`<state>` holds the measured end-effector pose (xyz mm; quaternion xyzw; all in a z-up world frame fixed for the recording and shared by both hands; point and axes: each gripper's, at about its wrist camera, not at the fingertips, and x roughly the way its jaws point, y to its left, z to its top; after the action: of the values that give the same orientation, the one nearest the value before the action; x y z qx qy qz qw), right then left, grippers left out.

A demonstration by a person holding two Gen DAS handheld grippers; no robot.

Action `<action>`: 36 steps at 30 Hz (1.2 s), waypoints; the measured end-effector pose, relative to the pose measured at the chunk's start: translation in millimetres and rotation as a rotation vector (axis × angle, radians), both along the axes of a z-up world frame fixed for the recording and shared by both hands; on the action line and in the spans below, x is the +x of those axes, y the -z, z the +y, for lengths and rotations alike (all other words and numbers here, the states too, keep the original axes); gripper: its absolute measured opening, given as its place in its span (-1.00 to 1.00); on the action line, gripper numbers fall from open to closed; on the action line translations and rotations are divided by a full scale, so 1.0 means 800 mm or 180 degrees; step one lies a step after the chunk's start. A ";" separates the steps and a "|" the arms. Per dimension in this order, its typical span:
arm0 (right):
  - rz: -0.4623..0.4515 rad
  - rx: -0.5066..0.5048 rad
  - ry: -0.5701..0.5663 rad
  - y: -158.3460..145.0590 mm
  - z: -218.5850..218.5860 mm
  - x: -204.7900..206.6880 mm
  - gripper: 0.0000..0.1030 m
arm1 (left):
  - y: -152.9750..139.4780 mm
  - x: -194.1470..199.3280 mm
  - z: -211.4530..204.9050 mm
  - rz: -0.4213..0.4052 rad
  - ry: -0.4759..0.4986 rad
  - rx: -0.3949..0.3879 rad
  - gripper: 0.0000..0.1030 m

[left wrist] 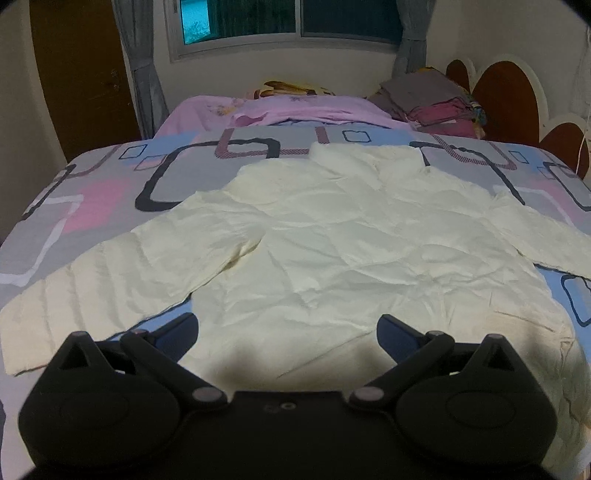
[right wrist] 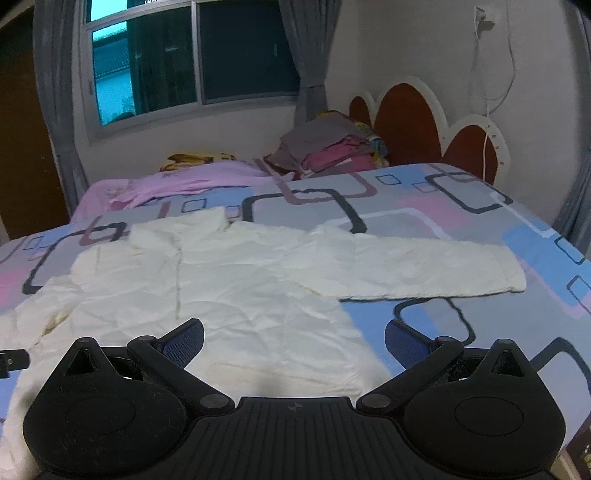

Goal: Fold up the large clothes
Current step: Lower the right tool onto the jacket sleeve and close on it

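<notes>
A cream long-sleeved jacket lies spread flat on the patterned bedspread, collar toward the window, both sleeves stretched out to the sides. My left gripper is open and empty, just above the jacket's near hem. The jacket also shows in the right wrist view, its right sleeve reaching toward the headboard side. My right gripper is open and empty over the hem's right corner. A tip of the left gripper shows at the left edge of the right wrist view.
A pile of folded clothes sits at the far right of the bed by the brown headboard. A pink blanket lies across the far end under the window. A wooden door stands at the left.
</notes>
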<state>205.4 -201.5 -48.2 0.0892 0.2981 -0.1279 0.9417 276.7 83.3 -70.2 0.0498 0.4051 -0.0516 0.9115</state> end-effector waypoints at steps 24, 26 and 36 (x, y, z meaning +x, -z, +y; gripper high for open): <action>0.0227 0.0191 0.0215 0.080 -0.234 0.111 0.99 | 0.044 0.105 -0.123 -0.0100 -0.0282 0.0067 0.95; 0.0266 0.0236 0.0302 0.090 -0.255 0.114 0.99 | 0.050 0.111 -0.131 -0.0073 -0.0275 0.0080 0.94; 0.0515 0.0402 0.0687 0.135 -0.337 0.126 0.49 | 0.067 0.131 -0.147 -0.0034 -0.0365 0.0192 0.94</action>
<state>306.5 -470.9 -156.3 0.1691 0.3692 -0.2162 0.8879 381.8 -34.2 -123.6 0.0542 0.4038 0.0132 0.9132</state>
